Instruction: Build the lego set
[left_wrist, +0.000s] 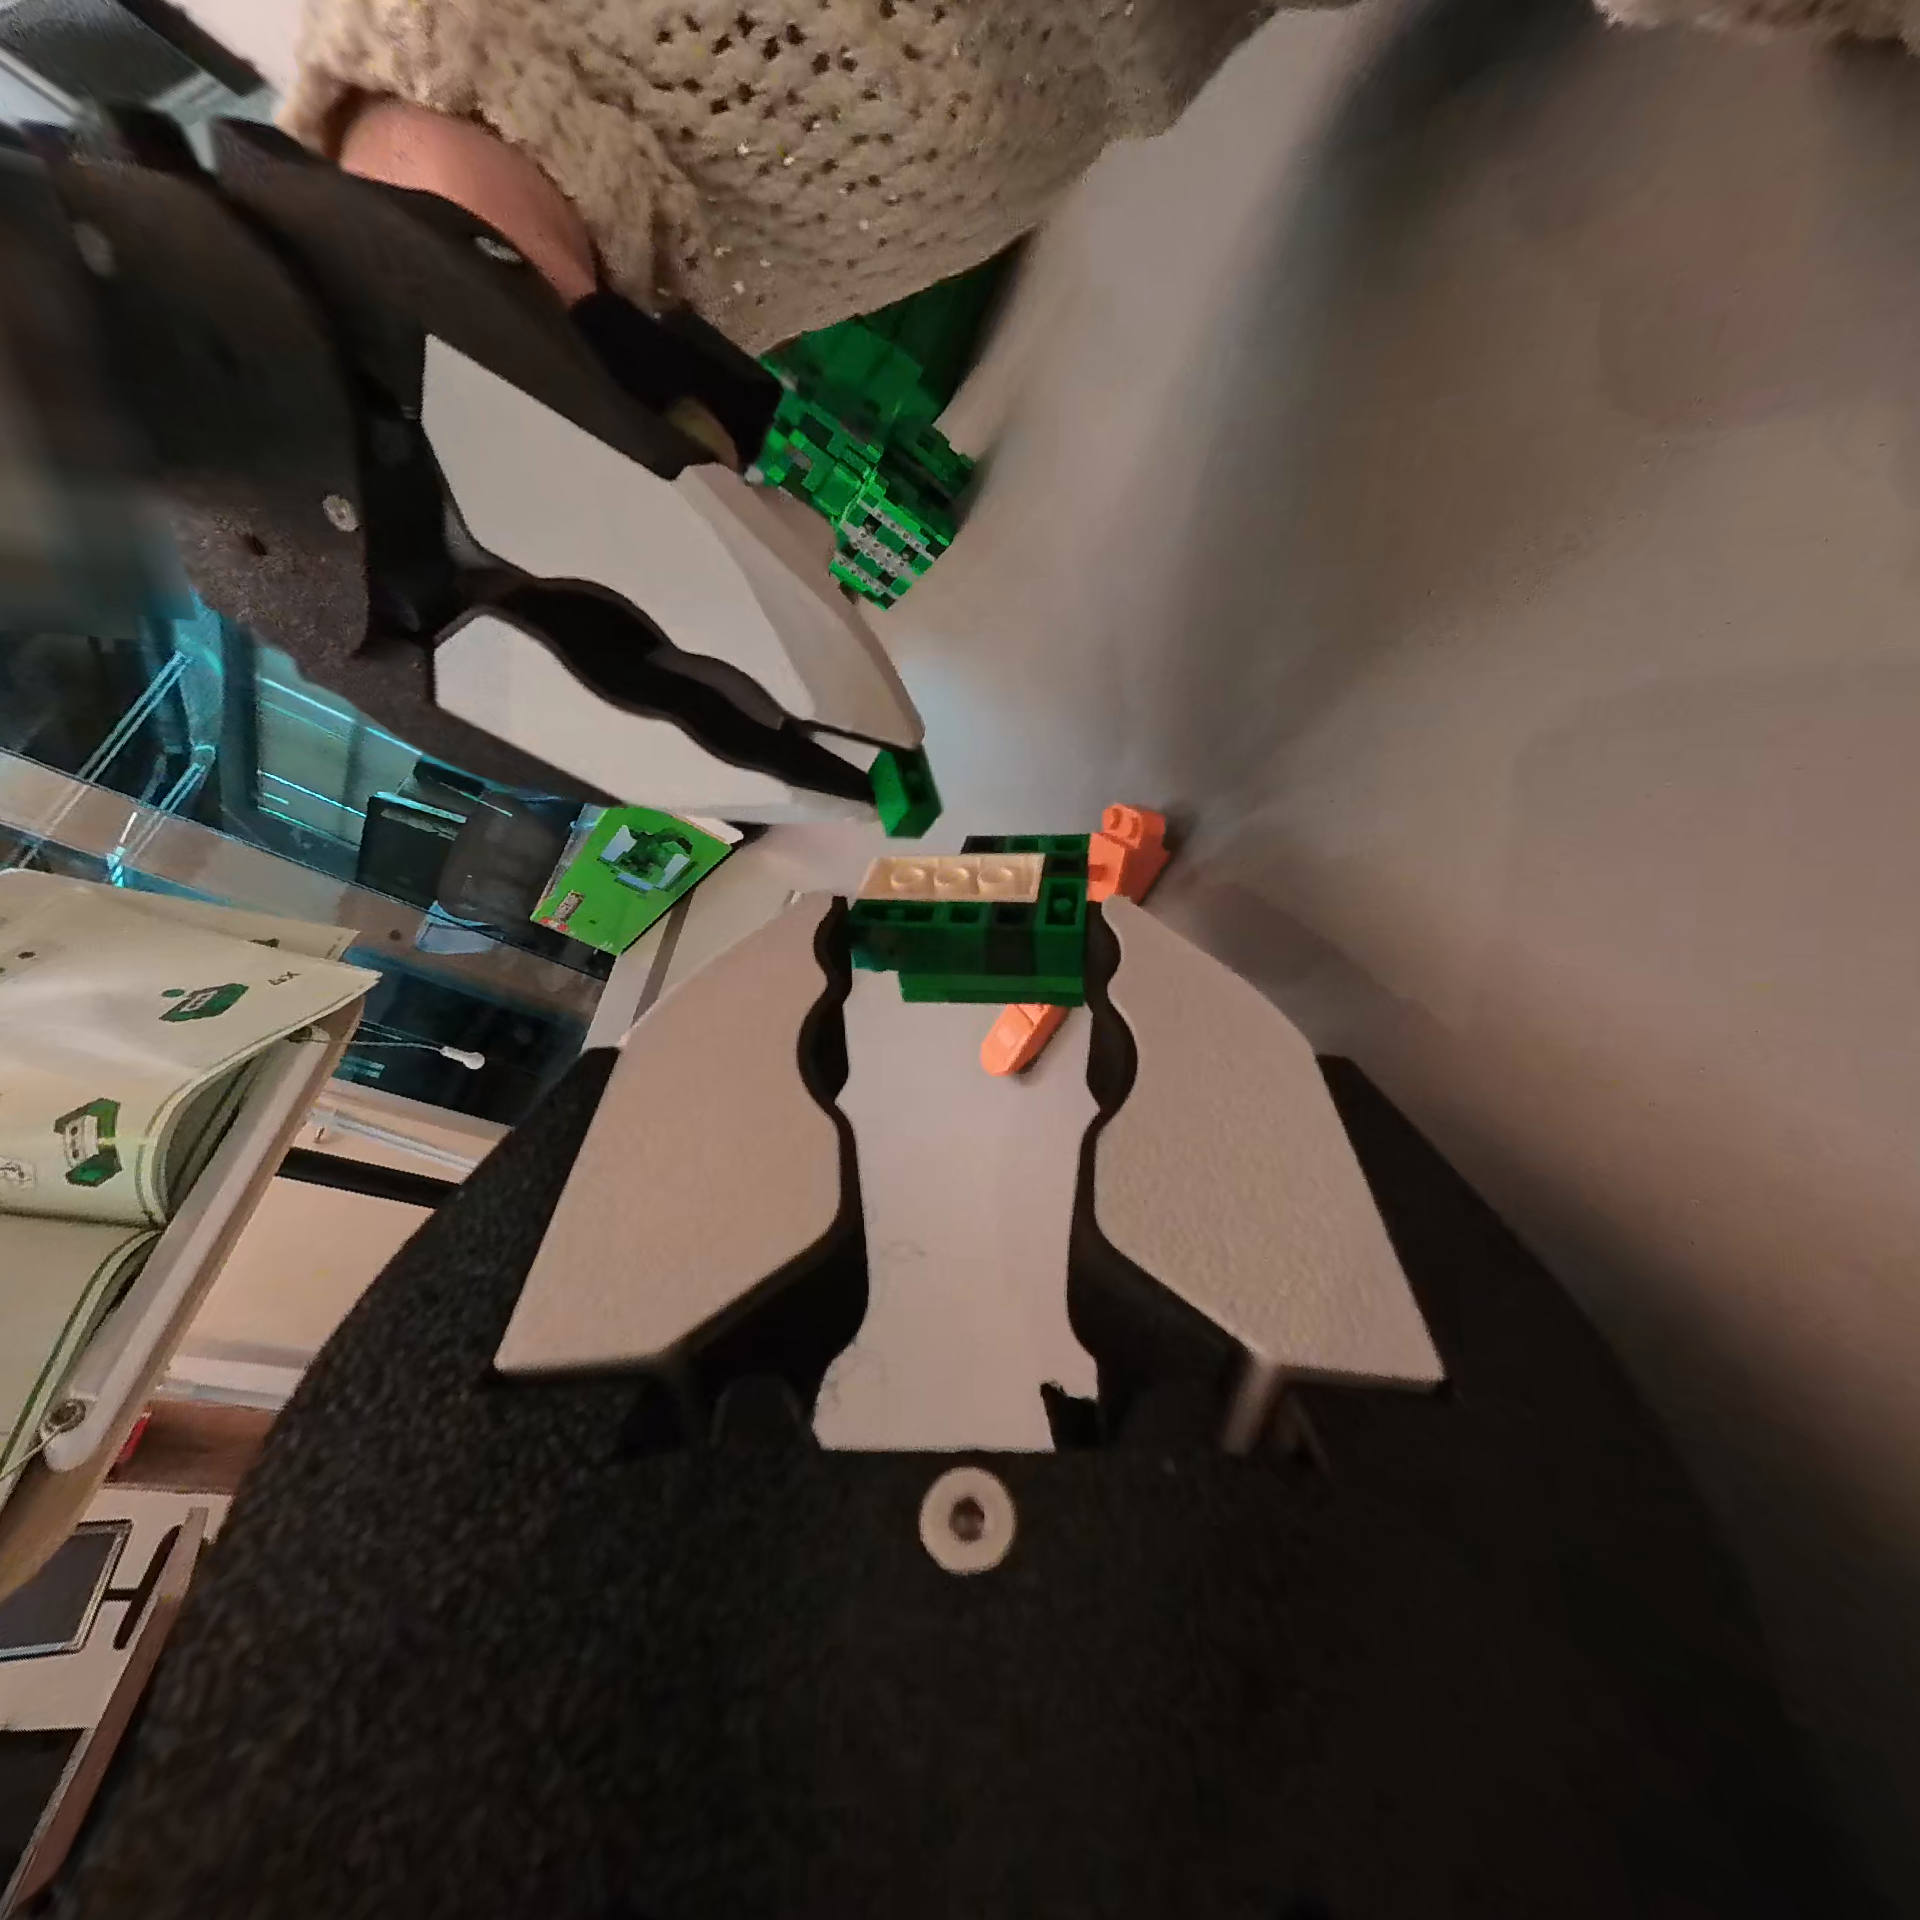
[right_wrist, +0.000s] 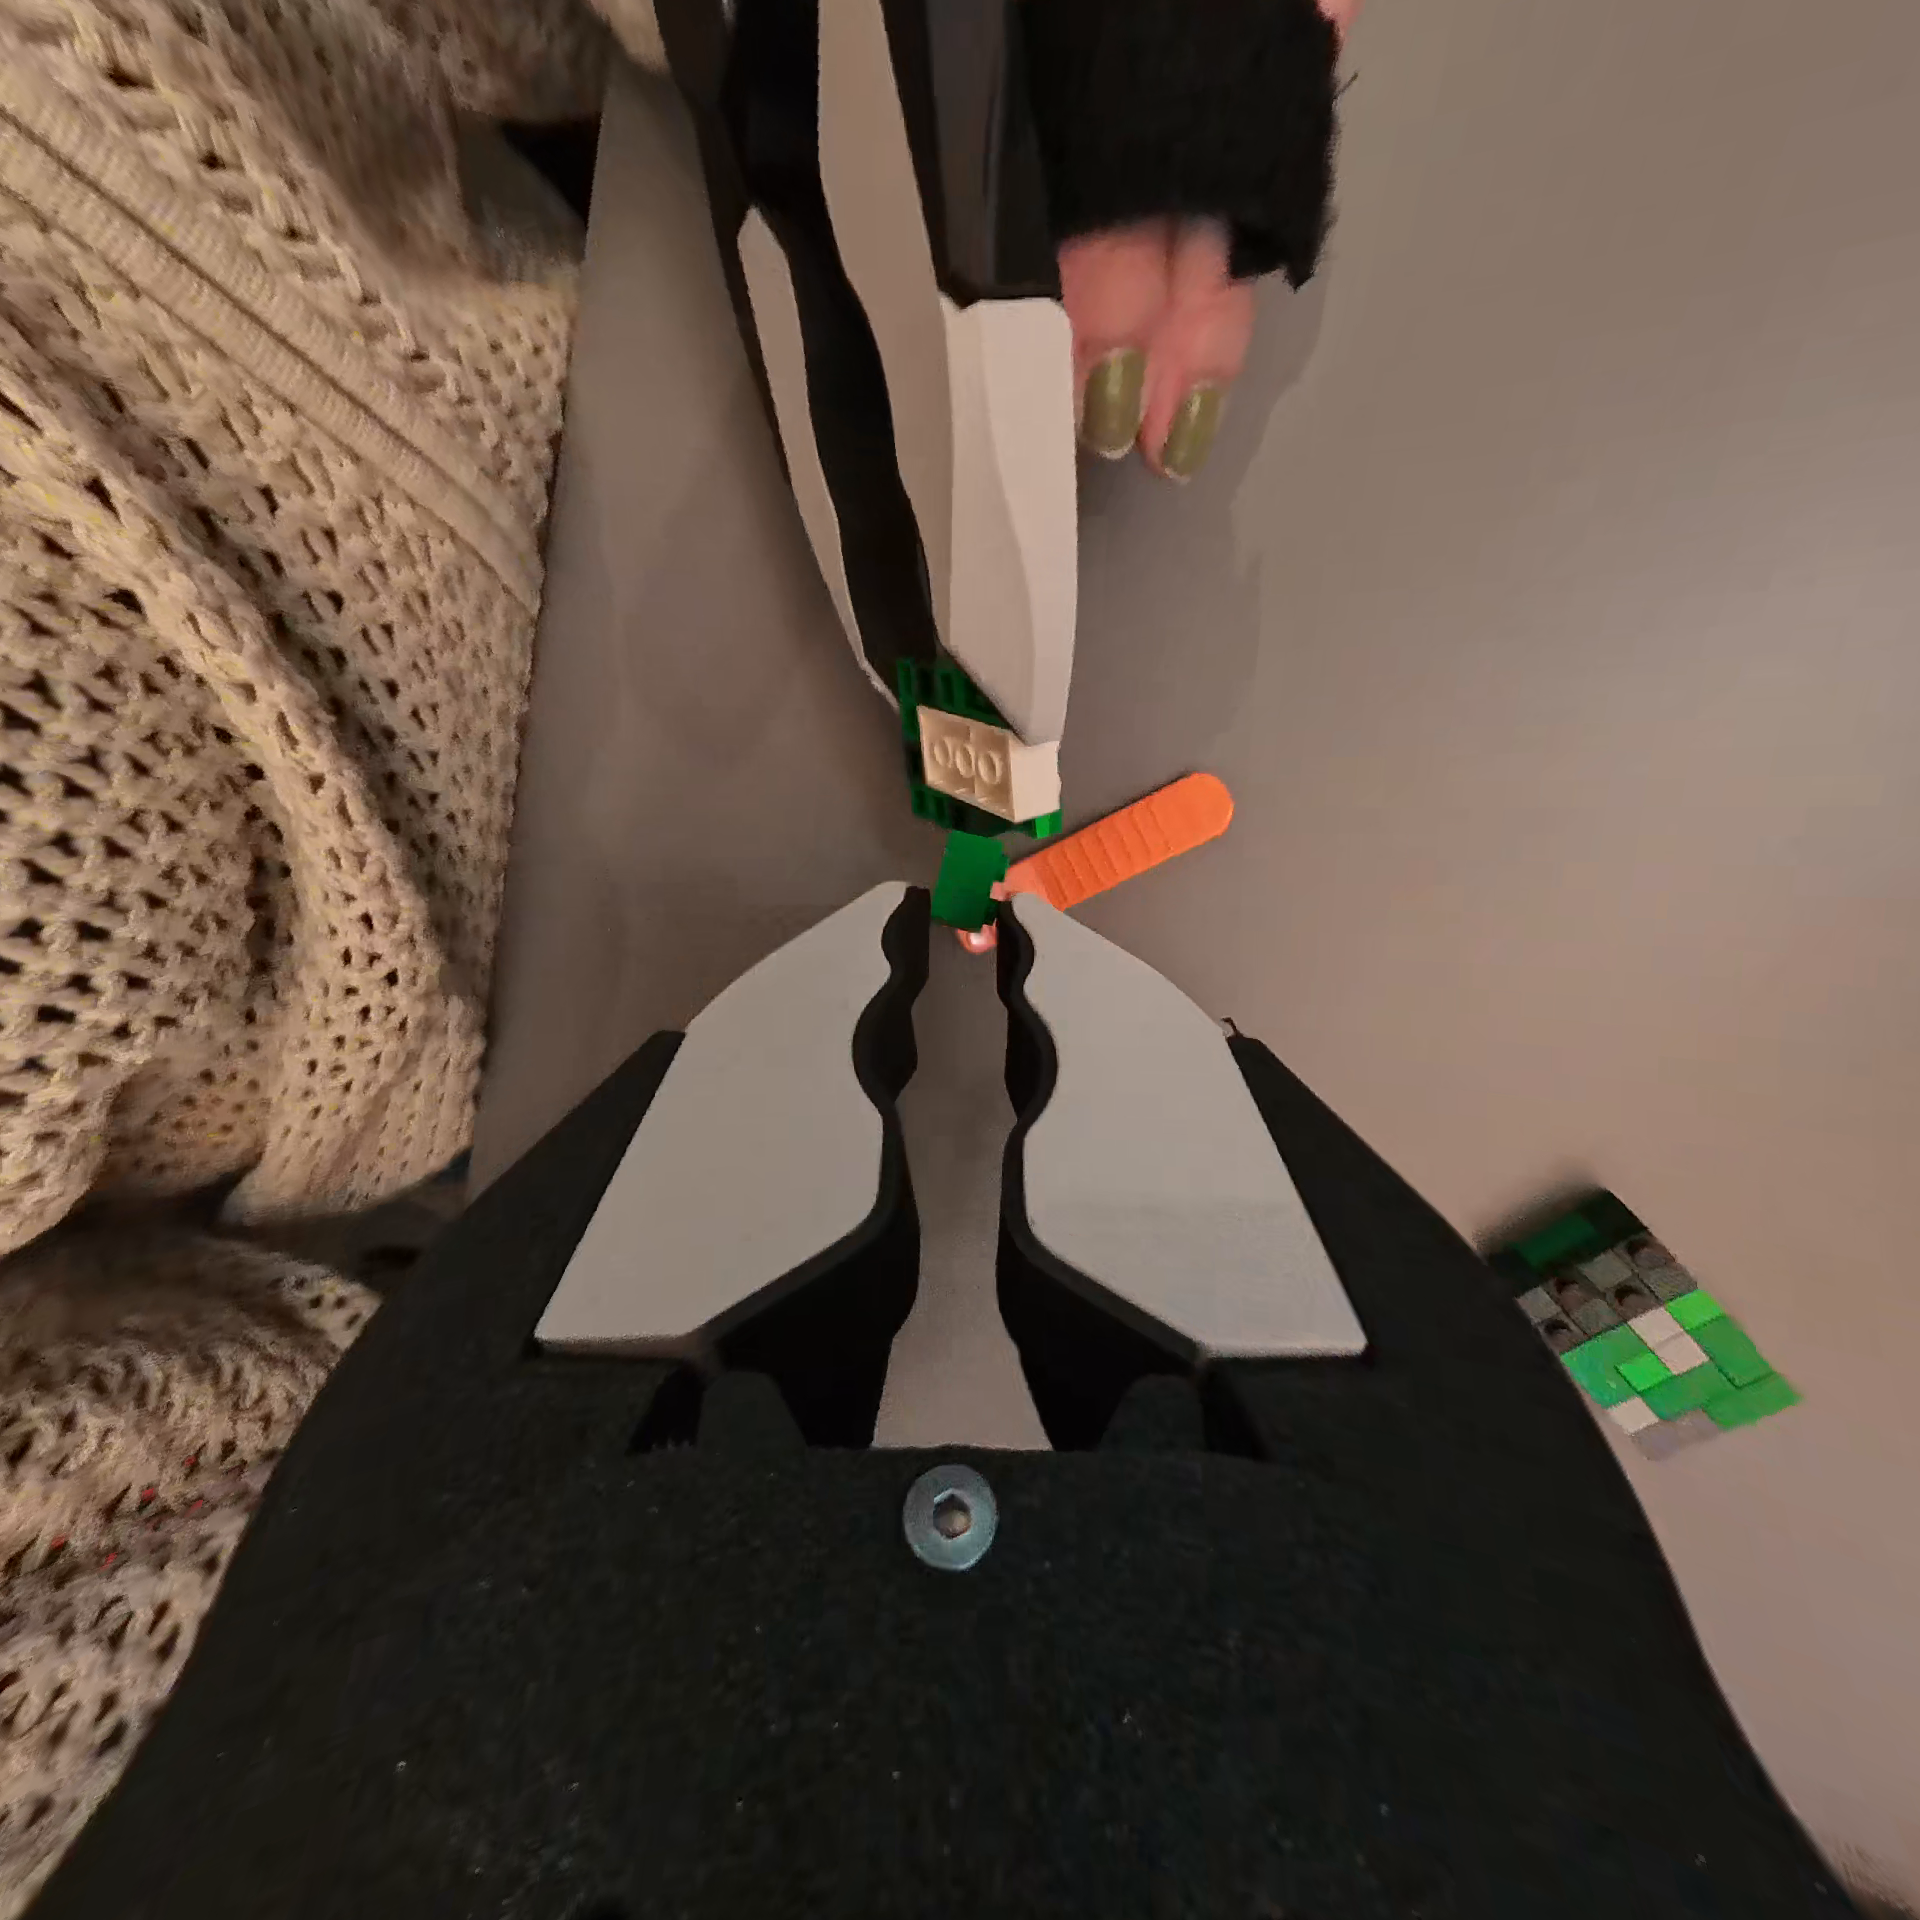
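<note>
My left gripper is shut on a dark green lego assembly with a white brick on top, held just above the grey table. In the right wrist view the left gripper comes down from the top with that assembly and its white brick. My right gripper is shut on a small green brick, right beside the assembly's edge. It also shows in the left wrist view, with the small brick just above the assembly.
An orange brick separator lies on the table under the assembly. A flat green and grey mosaic plate lies at the right. More green builds, an instruction booklet and a green box lie around. A person's hand holds the left gripper. My left and right fingertips are right by each other. It is some 5 centimeters from my left tips to the orange brick separator.
</note>
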